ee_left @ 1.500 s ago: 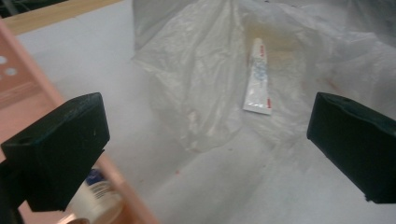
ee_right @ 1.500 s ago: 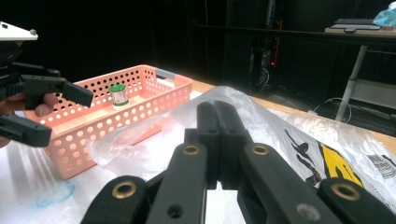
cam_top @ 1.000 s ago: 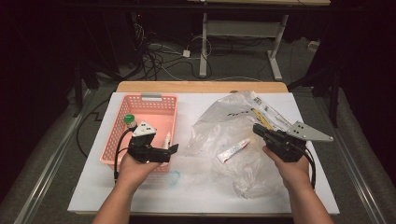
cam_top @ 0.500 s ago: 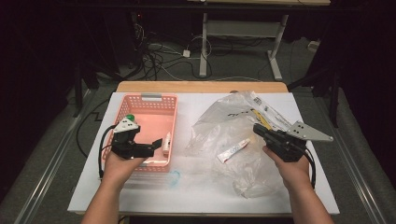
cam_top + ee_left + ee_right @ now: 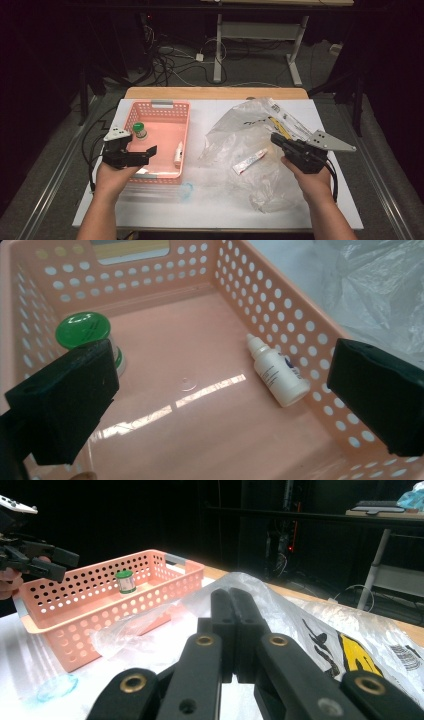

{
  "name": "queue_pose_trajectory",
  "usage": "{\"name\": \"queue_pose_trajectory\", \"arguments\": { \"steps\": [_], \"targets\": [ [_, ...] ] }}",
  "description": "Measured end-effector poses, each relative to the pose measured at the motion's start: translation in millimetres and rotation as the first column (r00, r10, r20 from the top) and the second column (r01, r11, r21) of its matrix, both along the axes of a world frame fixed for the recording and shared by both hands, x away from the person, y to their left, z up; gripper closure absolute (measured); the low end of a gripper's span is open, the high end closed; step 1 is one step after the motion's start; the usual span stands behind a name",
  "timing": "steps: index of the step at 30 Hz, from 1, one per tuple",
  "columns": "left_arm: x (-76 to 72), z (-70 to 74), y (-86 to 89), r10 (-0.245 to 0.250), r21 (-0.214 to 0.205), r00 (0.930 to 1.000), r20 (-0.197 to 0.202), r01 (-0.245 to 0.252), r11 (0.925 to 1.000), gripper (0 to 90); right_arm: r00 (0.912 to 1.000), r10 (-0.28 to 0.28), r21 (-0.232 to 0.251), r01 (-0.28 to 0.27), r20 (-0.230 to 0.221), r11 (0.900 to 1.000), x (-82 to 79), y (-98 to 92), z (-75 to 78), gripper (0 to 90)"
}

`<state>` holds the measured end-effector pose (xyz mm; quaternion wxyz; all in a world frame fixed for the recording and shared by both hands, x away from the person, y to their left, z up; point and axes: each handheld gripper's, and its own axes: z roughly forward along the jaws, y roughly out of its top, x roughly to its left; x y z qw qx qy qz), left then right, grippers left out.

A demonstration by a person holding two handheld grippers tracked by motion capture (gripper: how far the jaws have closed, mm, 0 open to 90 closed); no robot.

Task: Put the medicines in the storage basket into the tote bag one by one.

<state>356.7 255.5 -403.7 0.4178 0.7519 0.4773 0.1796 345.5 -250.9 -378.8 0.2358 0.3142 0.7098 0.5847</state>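
The left tongs (image 5: 142,152) hang wide and empty over the near-left part of the pink basket (image 5: 159,106), which sits toward the worktop's (image 5: 210,210) left edge. In the left gripper view the two black jaws stand far apart with nothing between them. Below them a small white dropper bottle (image 5: 276,372) lies on its side against the basket's perforated wall, and a green-capped jar (image 5: 86,332) stands upright toward the far-left corner of the basket. The bottle looks freshly set down, so this is probably sorting items out of the bag into the basket.

The right tongs (image 5: 276,139) are pressed together, holding nothing I can make out, resting at the clear plastic bag (image 5: 250,135) near the right edge, perhaps to steady it. A red-and-white tube (image 5: 249,161) lies on the bag, likely the next item; crumpled film around it could snag a grasp. A small bluish clear disc (image 5: 186,190) lies near the front edge, just beside the basket.
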Motion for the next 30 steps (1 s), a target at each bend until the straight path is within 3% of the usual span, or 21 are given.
{"name": "queue_pose_trajectory", "arguments": {
  "steps": [9,12,17,19,22,24,30],
  "targets": [
    [-0.2,-1.2,5.0,0.016,-0.015,0.9998,-0.008,-0.016,0.9998,0.4,1.0,0.0,0.004,0.0,-0.001,1.0,0.3,0.0,-0.5,90.0],
    [0.2,1.3,5.0,0.012,-0.049,0.9999,-0.007,-0.012,0.9987,1.0,1.0,0.002,0.002,-0.002,-0.001,1.0,0.1,-0.1,-0.3,90.0],
    [3.9,8.7,6.0,0.016,-0.043,0.9999,-0.002,-0.016,0.999,3.5,1.0,0.002,-0.001,-0.002,0.0,1.0,-0.1,-0.1,0.1,90.0],
    [8.9,11.6,8.8,0.029,-0.032,0.9996,-0.002,-0.029,0.9991,5.9,1.0,0.004,0.001,-0.004,-0.002,1.0,0.6,0.5,-0.4,90.0],
    [19.2,16.6,15.2,0.03,-0.062,0.9995,-0.002,-0.03,0.9976,14.3,1.0,0.007,-0.002,-0.007,0.0,1.0,0.6,2.4,-0.4,90.0],
    [26.8,19.5,16.8,0.039,-0.06,0.9992,0.001,-0.039,0.9974,19.0,1.0,0.007,-0.002,-0.007,-0.006,1.0,0.5,2.7,-0.6,90.0],
    [55.0,20.3,17.5,0.059,-0.021,0.9967,-0.056,-0.06,0.998,22.4,1.0,0.003,-0.002,-0.003,-0.009,1.0,1.8,1.8,-2.2,90.0]
  ]
}}
